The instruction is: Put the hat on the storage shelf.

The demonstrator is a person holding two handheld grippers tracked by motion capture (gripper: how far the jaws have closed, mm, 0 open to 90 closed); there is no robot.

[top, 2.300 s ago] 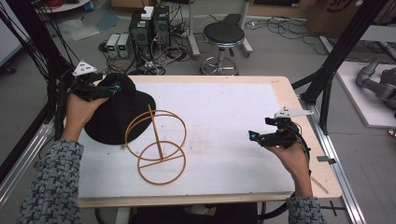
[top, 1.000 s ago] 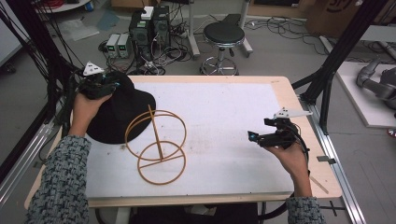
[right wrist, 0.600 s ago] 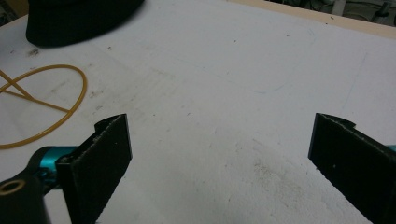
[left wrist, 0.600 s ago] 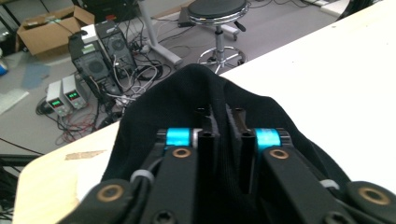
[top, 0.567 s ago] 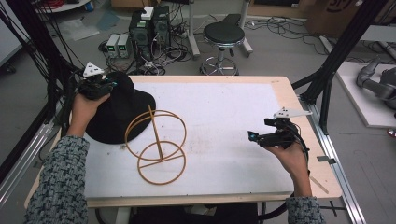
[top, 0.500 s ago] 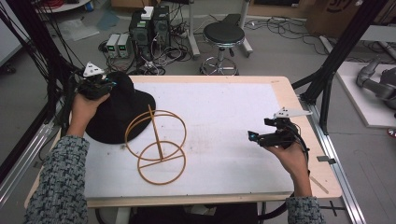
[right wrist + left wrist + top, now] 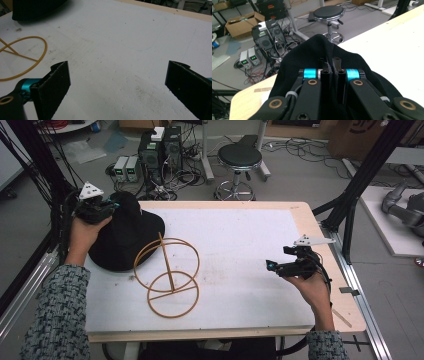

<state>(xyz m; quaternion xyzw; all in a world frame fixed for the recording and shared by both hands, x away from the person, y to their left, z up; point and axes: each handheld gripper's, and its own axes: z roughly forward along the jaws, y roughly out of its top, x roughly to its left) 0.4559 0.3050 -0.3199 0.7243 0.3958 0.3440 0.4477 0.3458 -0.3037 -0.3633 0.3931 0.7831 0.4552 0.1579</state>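
Black hat [image 7: 125,237] at the far-left part of the counter [image 7: 240,235], soft knit-looking fabric, wide round brim flat on the white surface, crown pulled up into a peak at the far-left edge; left gripper [image 7: 100,210] clenched on that peak, and in the left gripper view the two black jaws stand nearly together with a ridge of the hat's cloth pinched between them, fabric bulging around both sides; the left hand [image 7: 82,232] sits at the brim's left edge, grey tweed sleeve [image 7: 55,315] behind it; wire stand [image 7: 167,272], thin tan-yellow, two rings joined by a slanted central post with a cross bar in the lower ring, just right of the hat, upper ring overlapping the brim in the high view, cannot tell if touching; right gripper [image 7: 277,266] near the right side of the counter, well apart from hat and stand, jaws spread wide and released, nothing between them, bare scuffed white surface beneath in the right gripper view; the stand's ring and the hat's brim edge show at that view's left; black stool [image 7: 240,157] and power supplies [image 7: 127,168] on the floor beyond the counter.
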